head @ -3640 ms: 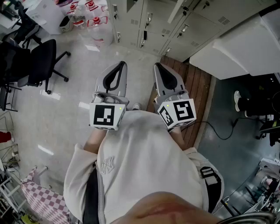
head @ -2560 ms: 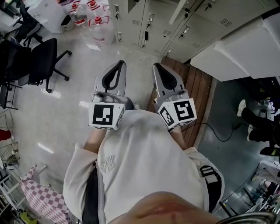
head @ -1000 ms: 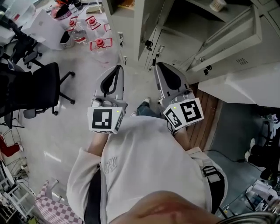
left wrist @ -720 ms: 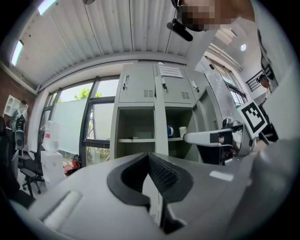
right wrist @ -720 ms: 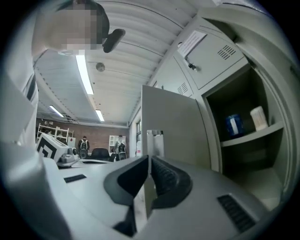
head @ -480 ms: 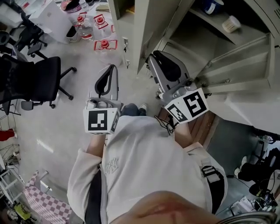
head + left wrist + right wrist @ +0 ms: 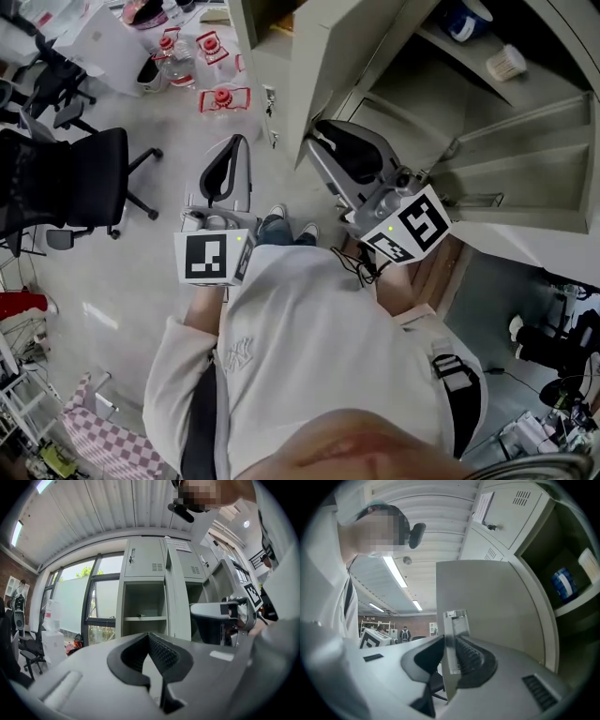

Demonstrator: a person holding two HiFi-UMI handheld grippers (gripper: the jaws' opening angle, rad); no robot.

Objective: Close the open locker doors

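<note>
Two claws. Right claw [image 7: 324, 137] pinches edge of one flat grey metal door [image 7: 330, 66], swung out from locker [image 7: 412, 80]. Left claw [image 7: 238, 142] clenched, empty, left of door.

Black office chair [image 7: 70, 183]: stands on pale grey floor [image 7: 141, 281]. Right of chair: red-capped water bottles [image 7: 223, 98]. Nearer than chair: checked cloth [image 7: 103, 445]. Behind chair: tall windows [image 7: 70, 604], daylit. Overhead: ribbed white ceiling [image 7: 93, 508].

Two open locker doors [image 7: 328, 84] — two office chairs [image 7: 66, 178], three red-capped bottles [image 7: 225, 97].
</note>
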